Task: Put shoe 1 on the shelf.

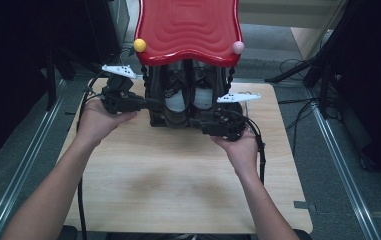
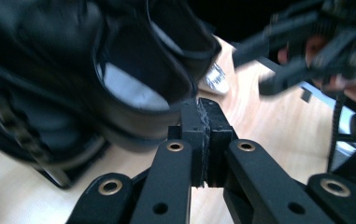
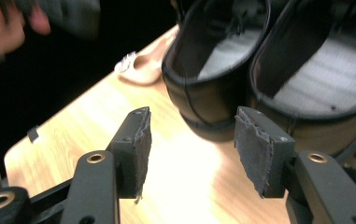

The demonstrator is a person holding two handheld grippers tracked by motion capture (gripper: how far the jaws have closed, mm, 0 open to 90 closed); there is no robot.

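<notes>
The left tool has its two black pads pressed flat together with nothing between them. Just beyond its tips and a little to the left sits the pair of black shoes, heel openings facing it, close but not touched. Past the shoes a small pale shoe with a sparkly trim lies on the desk. The right tool stands fairly wide, pads apart over bare wood and holding nothing; the black shoes lie just ahead of it and to the right, with the pale shoe farther off to the left. From above, both tools flank the shoes, which stand on a dark rack beneath a red wavy tray.
</notes>
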